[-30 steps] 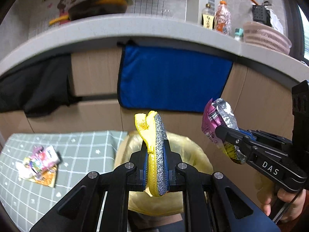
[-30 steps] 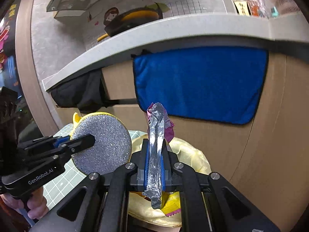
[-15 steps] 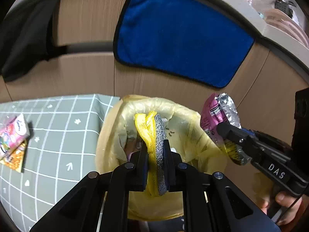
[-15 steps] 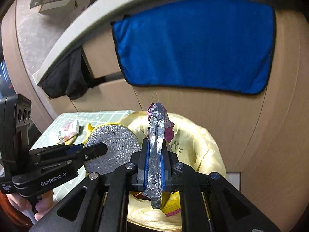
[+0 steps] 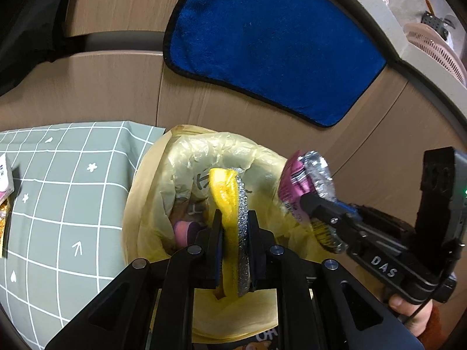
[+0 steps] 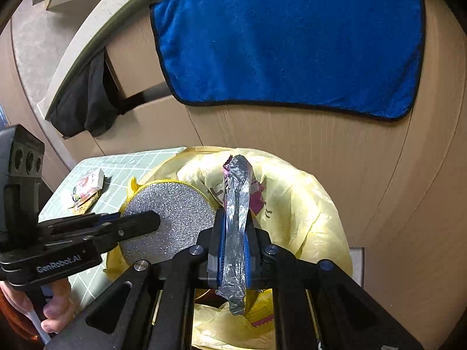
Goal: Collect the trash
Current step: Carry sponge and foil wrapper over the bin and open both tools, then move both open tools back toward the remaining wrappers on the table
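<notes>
My left gripper (image 5: 235, 218) is shut on a round yellow-and-silver scouring pad (image 5: 233, 204) and holds it over the open mouth of a trash bin lined with a pale yellow bag (image 5: 181, 163). The pad also shows in the right wrist view (image 6: 172, 213). My right gripper (image 6: 235, 233) is shut on a crumpled pink-and-silver snack wrapper (image 6: 237, 201), held over the same bag (image 6: 306, 204). The wrapper also shows in the left wrist view (image 5: 306, 183), to the right of the pad. Some pink trash (image 5: 185, 229) lies inside the bag.
A green checked cloth (image 5: 58, 192) covers the table left of the bin, with snack packets (image 6: 87, 186) on it. A blue towel (image 5: 271, 40) and a dark cloth (image 6: 84, 108) hang on the wooden cabinet front behind. A counter edge (image 5: 414, 58) runs above.
Both grippers have tilted down and moved forward over the bin; the bag's mouth is now directly under the pad and the wrapper. Both grips are unchanged.
</notes>
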Motion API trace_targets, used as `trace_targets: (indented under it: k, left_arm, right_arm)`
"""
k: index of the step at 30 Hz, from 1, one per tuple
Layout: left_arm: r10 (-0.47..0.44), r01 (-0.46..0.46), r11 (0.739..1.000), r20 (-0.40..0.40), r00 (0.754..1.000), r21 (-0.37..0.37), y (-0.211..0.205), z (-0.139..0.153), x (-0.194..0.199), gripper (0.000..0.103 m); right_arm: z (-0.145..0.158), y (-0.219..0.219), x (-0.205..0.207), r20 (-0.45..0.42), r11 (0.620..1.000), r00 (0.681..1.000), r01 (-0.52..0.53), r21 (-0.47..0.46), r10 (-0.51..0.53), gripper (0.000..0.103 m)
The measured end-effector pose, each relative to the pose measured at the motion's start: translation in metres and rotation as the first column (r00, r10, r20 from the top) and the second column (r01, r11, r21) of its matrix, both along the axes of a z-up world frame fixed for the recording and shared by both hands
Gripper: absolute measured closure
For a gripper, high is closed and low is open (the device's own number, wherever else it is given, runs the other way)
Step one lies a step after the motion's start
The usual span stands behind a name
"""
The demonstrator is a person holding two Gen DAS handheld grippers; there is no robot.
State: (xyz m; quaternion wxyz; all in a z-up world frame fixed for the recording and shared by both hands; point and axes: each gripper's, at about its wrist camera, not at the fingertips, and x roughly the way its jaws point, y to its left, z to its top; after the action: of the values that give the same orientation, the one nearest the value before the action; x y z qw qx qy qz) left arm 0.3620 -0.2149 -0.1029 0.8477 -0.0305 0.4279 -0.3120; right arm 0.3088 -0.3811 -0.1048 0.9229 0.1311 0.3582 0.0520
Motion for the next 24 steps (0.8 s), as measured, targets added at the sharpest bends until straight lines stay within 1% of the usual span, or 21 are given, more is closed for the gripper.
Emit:
trace_targets:
  k: [3,5,6,7,9,11,13,14,18,22,24]
  left_arm:
    - [-0.013,0.014,1.0,0.009,1.0,-0.005,0.001,0.003,-0.002,0.086]
    - [-0.017,0.017,1.0,0.022,1.0,-0.006,0.002,0.008,-0.003,0.08]
    - [-0.011,0.011,1.0,0.036,0.999,-0.01,0.004,0.011,-0.004,0.079]
    - [-0.005,0.005,1.0,0.045,0.999,-0.012,0.006,0.013,-0.005,0.078]
    - [0.007,-0.006,1.0,0.06,0.998,-0.02,0.011,0.019,-0.007,0.076]
    - [0.017,-0.014,0.999,0.073,0.997,-0.036,0.018,0.026,-0.01,0.075]
    - [0.041,-0.038,0.999,0.108,0.993,-0.034,0.025,0.034,-0.013,0.074]
    - [0.063,-0.06,0.998,0.144,0.988,-0.025,0.031,0.04,-0.017,0.074]
    - [0.109,-0.112,0.994,0.239,0.965,-0.001,0.051,0.061,-0.034,0.074]
    - [0.136,-0.148,0.989,0.291,0.947,0.018,0.076,0.085,-0.049,0.074]
    - [0.147,-0.163,0.986,0.318,0.936,0.025,0.088,0.099,-0.056,0.074]
  right_arm:
    - [-0.003,0.002,0.001,-0.009,1.0,1.0,0.0,-0.007,0.0,0.091]
    - [-0.004,0.002,0.002,-0.016,1.0,1.0,0.006,-0.007,-0.006,0.091]
    - [-0.004,0.001,0.002,-0.02,1.0,1.0,0.009,-0.004,-0.009,0.089]
    - [-0.004,0.001,0.002,-0.023,1.0,1.0,0.012,-0.002,-0.012,0.086]
    - [-0.003,0.0,0.0,-0.024,1.0,1.0,0.016,0.005,-0.016,0.069]
    - [0.0,0.001,-0.001,-0.019,1.0,1.0,0.022,0.005,-0.022,0.065]
    - [0.005,0.003,-0.003,-0.014,1.0,1.0,0.024,0.0,-0.024,0.065]
    - [0.007,0.004,-0.003,-0.012,1.0,1.0,0.025,-0.003,-0.025,0.064]
    - [0.023,0.011,-0.009,0.011,0.999,0.999,0.03,-0.017,-0.03,0.06]
    - [0.046,0.026,-0.017,0.047,0.999,0.999,0.012,-0.038,-0.01,0.06]
    - [0.064,0.038,-0.023,0.077,0.999,0.997,-0.004,-0.051,0.008,0.06]
